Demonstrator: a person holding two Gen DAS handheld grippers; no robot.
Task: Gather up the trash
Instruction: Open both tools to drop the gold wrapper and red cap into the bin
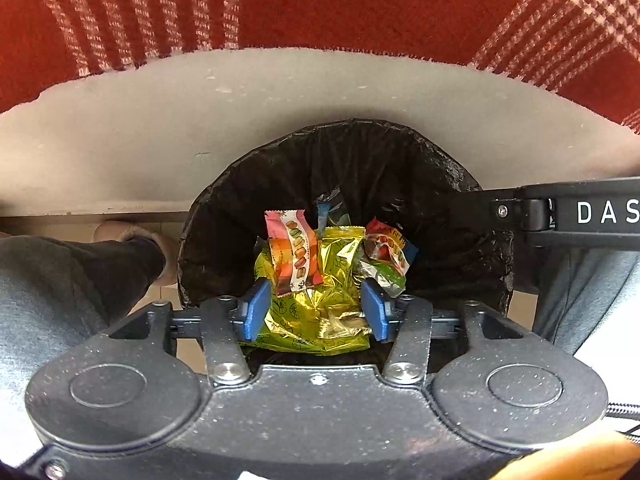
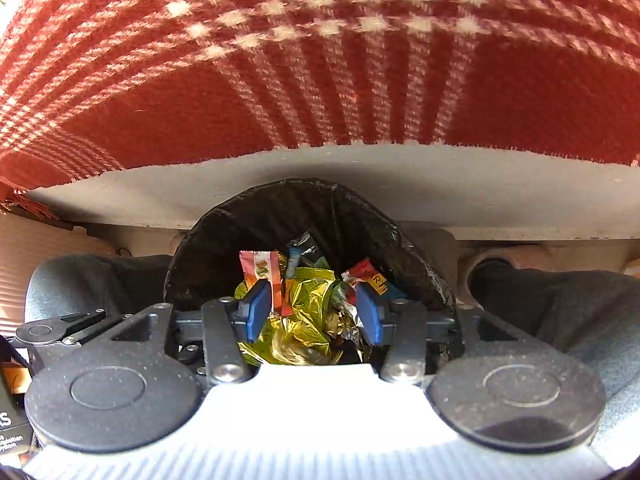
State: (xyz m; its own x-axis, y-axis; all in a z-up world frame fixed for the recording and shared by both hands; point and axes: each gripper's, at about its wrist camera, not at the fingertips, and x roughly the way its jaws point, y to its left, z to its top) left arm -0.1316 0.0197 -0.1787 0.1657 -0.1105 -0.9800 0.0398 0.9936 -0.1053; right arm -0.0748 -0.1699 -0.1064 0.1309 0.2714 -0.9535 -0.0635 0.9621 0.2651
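A bin with a black liner [image 1: 360,160] [image 2: 280,216] stands on the floor below the table edge, directly under both grippers. Inside lie a crumpled yellow-green foil bag [image 1: 320,304] [image 2: 304,320], a pink macaron wrapper [image 1: 294,252] [image 2: 260,268] and a red wrapper [image 1: 384,248] [image 2: 366,274]. My left gripper [image 1: 316,310] hangs open over the bin's mouth, nothing pinched between its blue pads. My right gripper [image 2: 312,314] is open above the same bin, also holding nothing. The right gripper's black body [image 1: 580,212] crosses the left wrist view at right.
A grey table [image 1: 280,92] [image 2: 360,176] covered by a red plaid cloth [image 1: 360,0] [image 2: 320,60] rises just beyond the bin. The person's grey-trousered legs flank the bin, with a slipper [image 1: 120,232] [image 2: 508,256] on the floor beside it.
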